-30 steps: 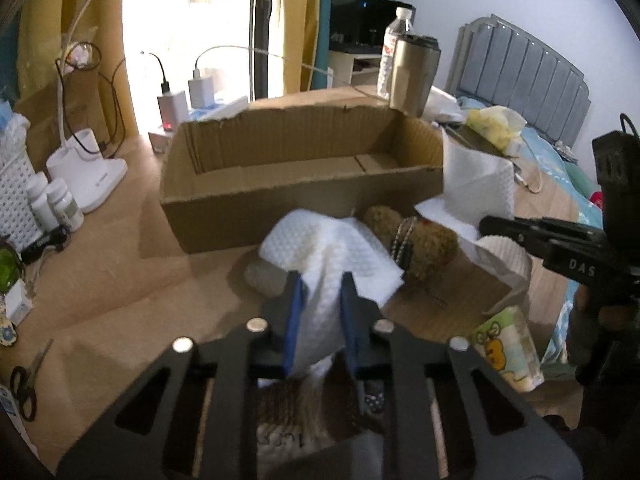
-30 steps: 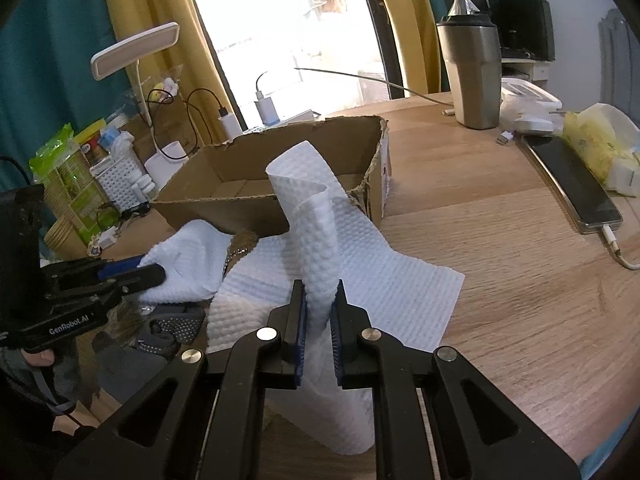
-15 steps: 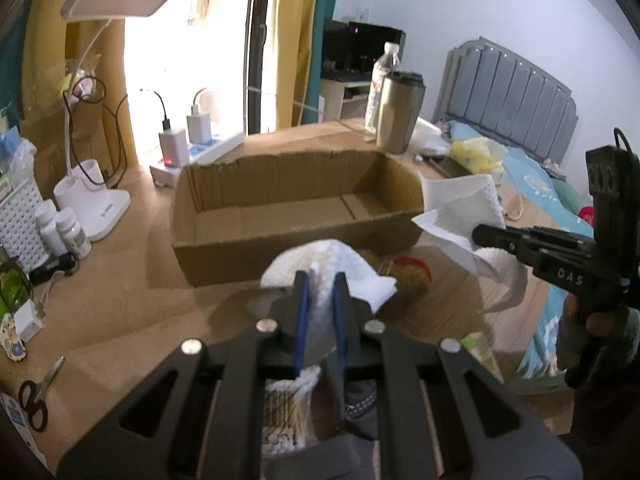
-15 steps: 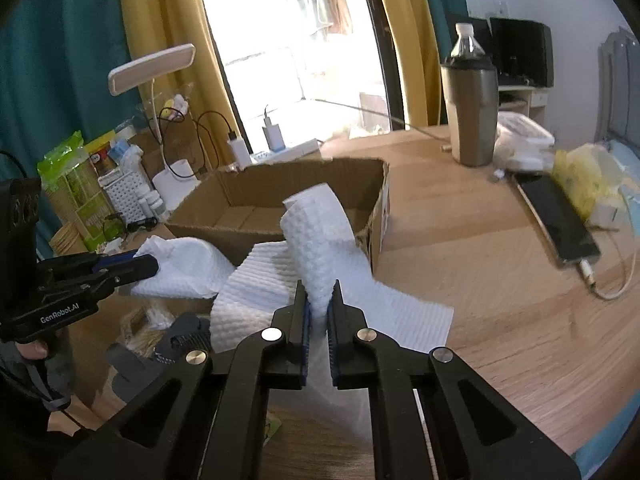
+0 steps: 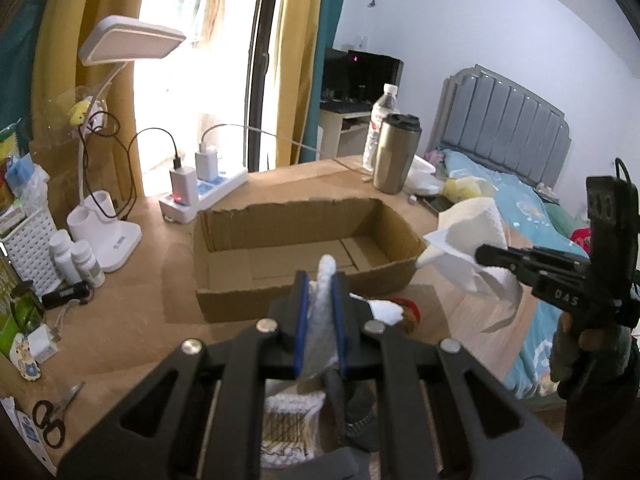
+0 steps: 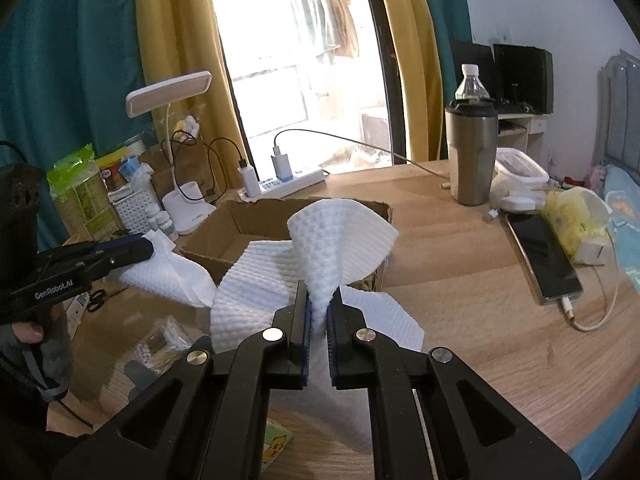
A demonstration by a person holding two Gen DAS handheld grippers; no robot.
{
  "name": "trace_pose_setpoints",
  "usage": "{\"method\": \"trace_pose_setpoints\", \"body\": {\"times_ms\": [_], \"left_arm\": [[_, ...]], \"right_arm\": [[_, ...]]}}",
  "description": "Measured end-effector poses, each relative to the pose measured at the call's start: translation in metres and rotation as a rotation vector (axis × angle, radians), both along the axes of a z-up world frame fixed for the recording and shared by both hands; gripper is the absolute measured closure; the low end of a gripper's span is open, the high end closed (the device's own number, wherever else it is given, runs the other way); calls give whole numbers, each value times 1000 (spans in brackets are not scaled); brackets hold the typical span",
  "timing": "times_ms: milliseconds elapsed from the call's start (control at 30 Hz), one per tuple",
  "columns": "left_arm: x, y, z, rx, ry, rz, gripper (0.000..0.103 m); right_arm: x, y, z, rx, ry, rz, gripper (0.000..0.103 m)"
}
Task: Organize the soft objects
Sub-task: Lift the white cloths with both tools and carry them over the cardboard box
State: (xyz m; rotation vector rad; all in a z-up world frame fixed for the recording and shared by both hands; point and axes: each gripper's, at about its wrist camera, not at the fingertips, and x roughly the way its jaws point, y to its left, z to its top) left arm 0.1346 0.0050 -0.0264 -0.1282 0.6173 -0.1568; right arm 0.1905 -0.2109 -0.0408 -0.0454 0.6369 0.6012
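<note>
We had the white embossed cloth pinched at two spots and lifted clear of the wooden desk. Nearest us, the left gripper was clamped tight on one bunched end, its blue pads pressed into the fabric; the right gripper was likewise closed hard on the other end, which fanned up above the jaws in a soft cone. Between the two, the sheet sagged in loose folds; it was a thin, dimpled, waffle-textured material that draped limply.

We judged the step in hand to be the lift-and-carry of this cloth toward the cardboard box. The next move would call for bringing both ends forward together over the box's torn rim, then lowering before letting go, so the cloth did not snag on the edge.

Under the cloth lay a brown plush toy, fuzzy and rounded, partly hidden, just in front of the box. The box itself was shallow, rectangular, corrugated, and empty as far as we could see. Beyond it stood a smooth steel tumbler.
</note>
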Motion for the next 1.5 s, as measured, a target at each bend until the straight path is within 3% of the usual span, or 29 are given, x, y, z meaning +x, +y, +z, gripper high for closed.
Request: {"method": "trace_pose_setpoints", "body": {"times_ms": [700,767,867,900,933,1000,1033,1067,1500], "left_arm": [[11,22,41,18,-94,24,91],[13,23,38,22,-83,23,91],[19,23,20,8,-2,-17,88],[22,21,9,2,38,-34,86],[22,19,0,-3,66,-42,75],[24,17,-22,-29,120,-56,47],[25,17,-31,-39,136,-58,22],[24,17,-40,-49,150,-51,18],[37,8,-85,0,268,-54,19]], "right_arm": [[9,23,40,7,-91,28,95],[12,26,42,5,-94,32,95],[16,28,41,2,-91,37,96],[18,29,39,-1,-84,38,95],[18,30,37,-3,-78,39,96],[21,31,32,-9,-63,43,95],[22,33,29,-13,-54,46,95],[22,34,27,-15,-50,49,95],[22,38,16,-31,-21,48,95]]}}
